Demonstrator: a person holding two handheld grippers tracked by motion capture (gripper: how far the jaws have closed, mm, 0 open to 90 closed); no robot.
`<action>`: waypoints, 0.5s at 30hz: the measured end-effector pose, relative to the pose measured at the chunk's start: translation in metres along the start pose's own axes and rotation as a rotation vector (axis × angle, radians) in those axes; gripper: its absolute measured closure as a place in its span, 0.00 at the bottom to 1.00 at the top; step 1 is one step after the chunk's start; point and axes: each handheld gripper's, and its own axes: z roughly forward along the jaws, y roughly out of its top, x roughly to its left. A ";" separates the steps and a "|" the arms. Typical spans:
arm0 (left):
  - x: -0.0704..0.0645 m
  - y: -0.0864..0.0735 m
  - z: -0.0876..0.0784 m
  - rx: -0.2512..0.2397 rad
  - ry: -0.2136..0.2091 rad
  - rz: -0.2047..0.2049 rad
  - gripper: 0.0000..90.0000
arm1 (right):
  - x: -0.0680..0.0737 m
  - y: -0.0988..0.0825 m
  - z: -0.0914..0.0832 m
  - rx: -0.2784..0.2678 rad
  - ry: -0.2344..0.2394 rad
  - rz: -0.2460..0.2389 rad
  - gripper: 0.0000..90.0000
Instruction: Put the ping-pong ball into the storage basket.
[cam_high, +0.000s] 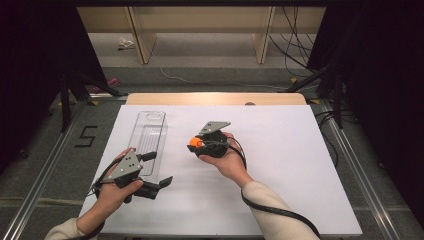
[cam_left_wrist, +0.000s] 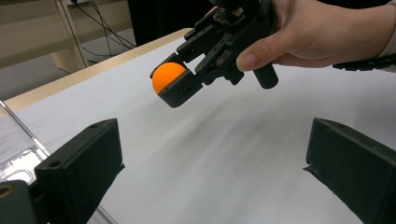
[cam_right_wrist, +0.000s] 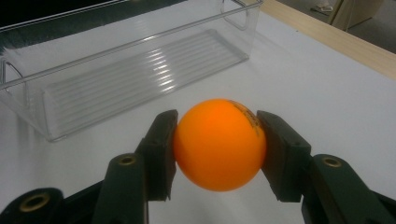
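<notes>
An orange ball (cam_right_wrist: 218, 143) sits clamped between the two black jaws of my right gripper (cam_right_wrist: 217, 147), held above the white table. From above, that ball (cam_high: 195, 142) shows at the tip of the right gripper (cam_high: 197, 144), near the table's middle. The left gripper view shows the ball (cam_left_wrist: 168, 76) in the right gripper (cam_left_wrist: 180, 81) ahead of my own jaws. My left gripper (cam_high: 159, 170) rests at the near left, jaws wide apart with nothing between them. A clear plastic tray (cam_high: 150, 137) lies lengthwise beside it; the tray (cam_right_wrist: 140, 70) has nothing in it.
The white tabletop (cam_high: 280, 165) stretches bare to the right of both hands. A wooden edge (cam_high: 215, 98) runs along the far side. A cable (cam_high: 280, 212) trails from the right gripper along the forearm. Dark stands and wires lie on the floor beyond.
</notes>
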 end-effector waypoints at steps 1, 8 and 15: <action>0.000 0.000 0.000 0.000 0.001 0.000 0.04 | 0.000 0.001 0.000 -0.004 0.000 -0.001 0.57; 0.000 0.000 0.000 0.000 0.002 0.001 0.04 | 0.000 0.002 -0.002 -0.010 -0.001 0.000 0.57; 0.000 0.000 0.000 0.001 0.000 0.001 0.04 | -0.001 0.004 -0.004 -0.016 -0.004 -0.001 0.57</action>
